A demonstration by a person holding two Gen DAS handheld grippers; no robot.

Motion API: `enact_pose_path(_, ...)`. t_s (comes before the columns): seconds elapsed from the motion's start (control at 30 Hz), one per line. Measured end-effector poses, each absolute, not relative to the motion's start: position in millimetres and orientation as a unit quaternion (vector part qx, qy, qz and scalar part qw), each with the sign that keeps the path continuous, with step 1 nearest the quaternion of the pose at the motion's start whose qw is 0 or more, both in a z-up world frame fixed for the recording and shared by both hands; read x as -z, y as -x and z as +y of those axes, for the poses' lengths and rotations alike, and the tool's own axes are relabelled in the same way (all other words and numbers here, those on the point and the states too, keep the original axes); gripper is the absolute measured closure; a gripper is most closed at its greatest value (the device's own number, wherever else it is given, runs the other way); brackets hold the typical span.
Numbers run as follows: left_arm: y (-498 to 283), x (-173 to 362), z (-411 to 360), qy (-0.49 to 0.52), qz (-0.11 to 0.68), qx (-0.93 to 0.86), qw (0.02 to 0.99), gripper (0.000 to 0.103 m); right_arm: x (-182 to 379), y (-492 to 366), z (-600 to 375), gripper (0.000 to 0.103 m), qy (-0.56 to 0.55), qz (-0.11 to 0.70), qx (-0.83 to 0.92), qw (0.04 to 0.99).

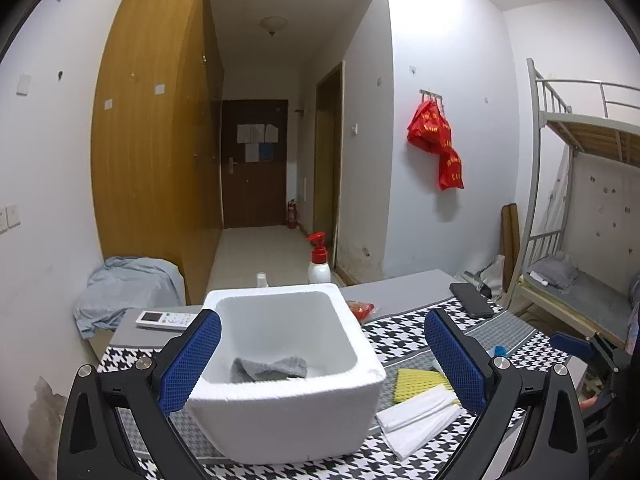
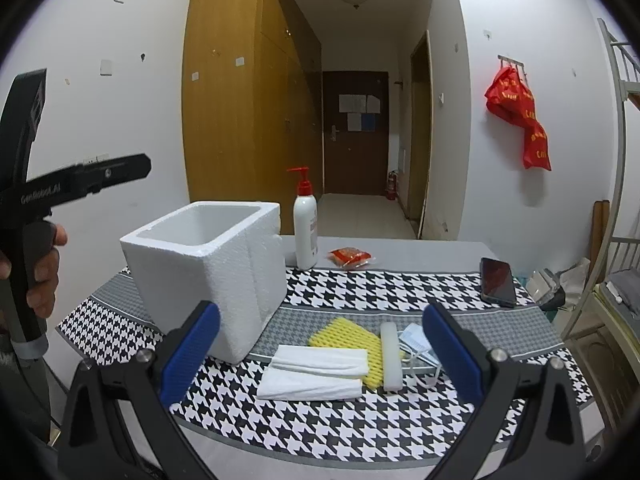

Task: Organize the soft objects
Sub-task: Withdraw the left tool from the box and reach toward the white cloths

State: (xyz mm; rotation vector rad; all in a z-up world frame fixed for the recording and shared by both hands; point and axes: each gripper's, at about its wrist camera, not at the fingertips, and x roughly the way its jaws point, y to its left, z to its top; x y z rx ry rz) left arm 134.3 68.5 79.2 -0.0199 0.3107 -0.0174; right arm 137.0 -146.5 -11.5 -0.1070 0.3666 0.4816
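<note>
The left gripper [image 1: 322,354] has its jaws spread wide, nothing pinched; they straddle the near part of a white foam box [image 1: 288,364] at the lower centre of the left wrist view. Inside the box, on its floor, lies a grey cloth [image 1: 269,369]. The right gripper [image 2: 320,350] is also spread wide and empty, hovering over the soft things at the lower centre of its view: two folded white tissues [image 2: 316,374], a yellow sponge [image 2: 352,340] partly under them, a white bar [image 2: 391,356] lying across the sponge, and a face mask [image 2: 416,344] just right of the bar.

All this rests on a table [image 2: 360,292] under a black-and-white houndstooth cloth. Farther back stand a pump bottle [image 2: 305,232], a red packet [image 2: 350,258] beside it, and a dark phone [image 2: 498,280] toward the right edge. Behind are a wooden wardrobe [image 2: 240,100], a hallway with a dark door [image 2: 356,132], and a red bag [image 2: 520,116] hanging on the right wall.

Only the left view looks into the box and shows the cloth; it also shows a remote [image 1: 168,319] at the left and a bunk bed [image 1: 580,200] at the right. Only the right view shows the bar and mask plainly, and at its left edge a hand [image 2: 38,272] gripping the left gripper's handle.
</note>
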Motion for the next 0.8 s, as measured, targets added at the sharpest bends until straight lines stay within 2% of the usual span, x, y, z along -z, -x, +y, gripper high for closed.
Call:
enact_pose_path(0.47, -102.1, -64.2, 45.1, 0.010, 0.141, 0.007, 0.990, 0.001, 11.2, -115.2, -166.3, 0.001, 0.038, 0.164, -0.251, 0.953)
enact_pose_path(0.8, -78.5, -26.1, 23.9, 0.002, 0.125, 0.002, 0.992, 0.001, 22.7, -95.1, -186.2, 0.001, 0.036, 0.150, -0.251, 0.956)
